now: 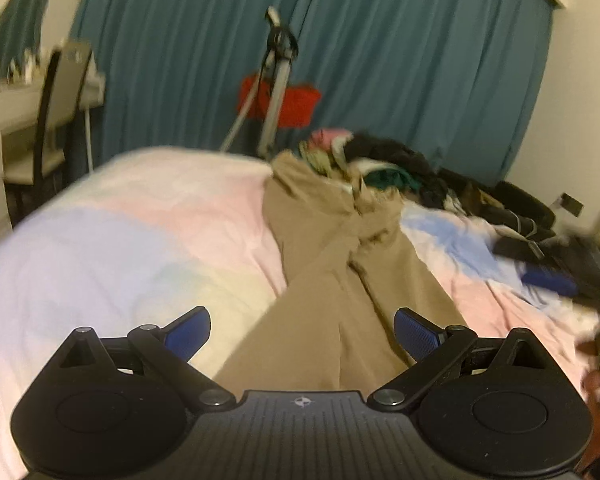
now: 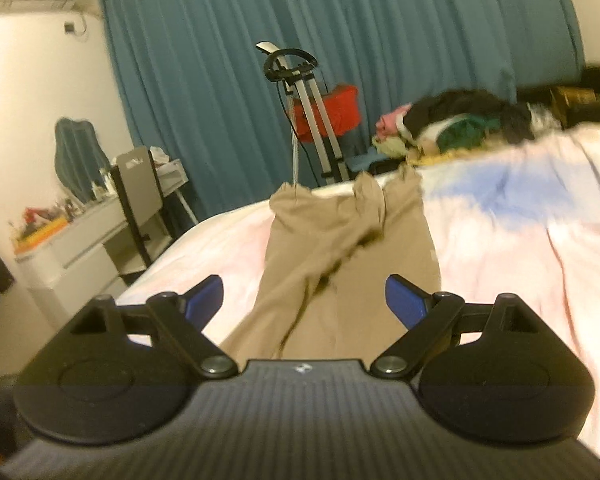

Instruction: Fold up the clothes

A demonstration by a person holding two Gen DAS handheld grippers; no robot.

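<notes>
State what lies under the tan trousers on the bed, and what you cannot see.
The tan trousers lie spread on a pastel pink-and-blue bedsheet, which shows all round them. The sheet beneath the cloth is covered, so anything there is hidden.

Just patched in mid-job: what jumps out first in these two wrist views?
The tan trousers lie spread lengthwise on the pastel bedsheet, legs running toward both cameras. Both the left gripper and right gripper are open above the legs, holding nothing. Behind the waistband sits a heap of unfolded clothes at the bed's far edge, against a teal curtain.
</notes>
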